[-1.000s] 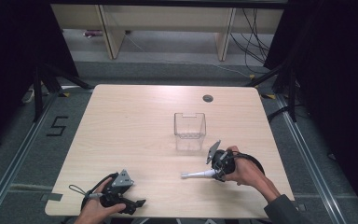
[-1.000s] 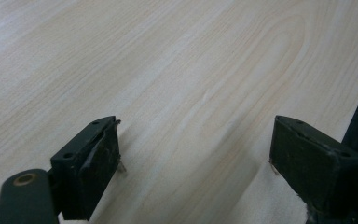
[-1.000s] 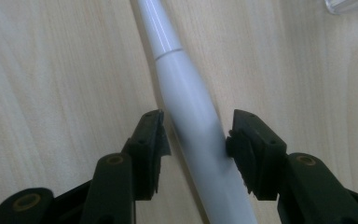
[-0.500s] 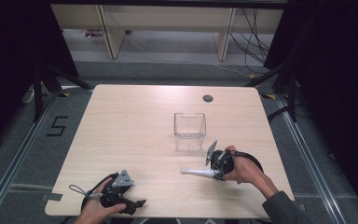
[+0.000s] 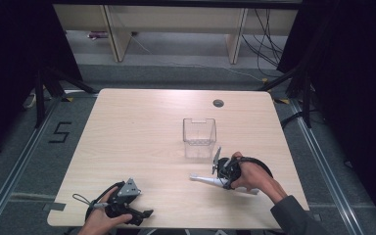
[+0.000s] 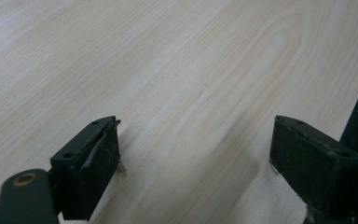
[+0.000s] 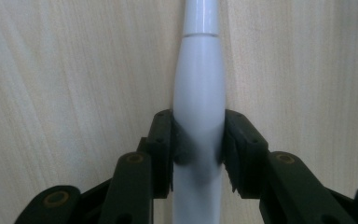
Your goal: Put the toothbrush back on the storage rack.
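A pale wooden rectangular table (image 5: 142,127) is spreading across the high view, with a small round dark grommet (image 5: 218,103) sitting near its far edge. A clear square plastic container (image 5: 199,137) is standing upright around the middle of the table, just beyond the right hand. The left gripper (image 5: 144,214) is resting in the person's left hand at the near left corner of the table, well apart from everything else; in the left gripper view (image 6: 193,154) its black jaws are standing wide apart with nothing but bare wood between them. The right gripper (image 5: 214,180) is lying low over the table near its front right part, just beside the container. Its jaws have just been closing, and in the right gripper view (image 7: 199,144) the pads are pressing on both sides of a slim white plastic pen-shaped wand (image 7: 199,88), gripping it at its thick body. The wand (image 5: 201,179) is lying on the table, its narrow end pointing away from the gripper, toward the table's left
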`<state>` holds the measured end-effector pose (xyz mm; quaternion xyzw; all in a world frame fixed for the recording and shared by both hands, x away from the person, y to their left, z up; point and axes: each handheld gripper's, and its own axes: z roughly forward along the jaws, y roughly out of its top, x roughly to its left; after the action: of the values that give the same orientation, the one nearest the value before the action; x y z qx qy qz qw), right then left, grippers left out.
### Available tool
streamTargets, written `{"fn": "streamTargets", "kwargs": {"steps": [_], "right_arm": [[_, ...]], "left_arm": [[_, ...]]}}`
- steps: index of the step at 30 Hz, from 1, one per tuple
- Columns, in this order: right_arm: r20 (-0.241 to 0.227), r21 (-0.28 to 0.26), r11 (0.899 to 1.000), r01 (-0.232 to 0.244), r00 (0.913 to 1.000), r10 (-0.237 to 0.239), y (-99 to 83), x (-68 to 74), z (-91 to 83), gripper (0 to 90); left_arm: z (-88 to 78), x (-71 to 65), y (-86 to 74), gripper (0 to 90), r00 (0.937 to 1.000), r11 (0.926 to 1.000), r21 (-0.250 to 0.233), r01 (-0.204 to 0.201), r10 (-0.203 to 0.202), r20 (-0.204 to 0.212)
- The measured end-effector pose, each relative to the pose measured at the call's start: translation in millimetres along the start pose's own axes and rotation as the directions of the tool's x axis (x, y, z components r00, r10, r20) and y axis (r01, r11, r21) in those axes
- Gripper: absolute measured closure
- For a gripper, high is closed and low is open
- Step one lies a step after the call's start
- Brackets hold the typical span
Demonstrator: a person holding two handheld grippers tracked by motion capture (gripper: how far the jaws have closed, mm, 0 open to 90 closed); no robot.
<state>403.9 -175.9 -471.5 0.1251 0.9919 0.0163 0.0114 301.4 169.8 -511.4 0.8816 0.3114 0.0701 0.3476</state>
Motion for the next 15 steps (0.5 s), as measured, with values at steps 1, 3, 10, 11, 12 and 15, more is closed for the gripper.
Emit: {"fn": "streamTargets", "kwargs": {"steps": [1,3,10,11,12,15], "right_arm": [[0.01,-0.001,0.999,0.044,0.999,-0.044,1.1,-2.4,1.5,65.3],[0.0,0.013,1.0,0.027,0.9996,-0.027,2.3,-1.8,2.0,65.4],[0.0,0.023,0.999,0.035,0.9994,-0.035,3.6,-2.0,2.9,65.8],[-0.005,0.023,0.999,0.03,0.9995,-0.03,3.4,-1.7,2.8,65.8],[-0.005,0.021,0.999,0.04,0.9992,-0.04,3.2,-2.3,2.7,65.8],[-0.015,0.009,1.0,0.016,0.9998,-0.016,3.2,0.4,1.6,66.0]], "left_arm": [[0.0,0.0,0.0,15.2,1.0,1.0,0.0,0.001,-0.001,0.0],[0.0,0.1,0.0,15.2,1.0,1.0,0.0,0.001,-0.001,-0.001],[0.0,0.0,0.0,15.2,1.0,1.0,-0.001,0.004,-0.004,-0.001],[0.0,0.0,0.0,15.3,1.0,1.0,-0.001,0.002,-0.002,-0.002],[0.0,-0.1,0.0,15.3,1.0,1.0,-0.003,0.004,-0.004,-0.002],[-0.3,0.3,-0.1,15.2,1.0,1.0,-0.003,0.003,-0.003,-0.001]]}}
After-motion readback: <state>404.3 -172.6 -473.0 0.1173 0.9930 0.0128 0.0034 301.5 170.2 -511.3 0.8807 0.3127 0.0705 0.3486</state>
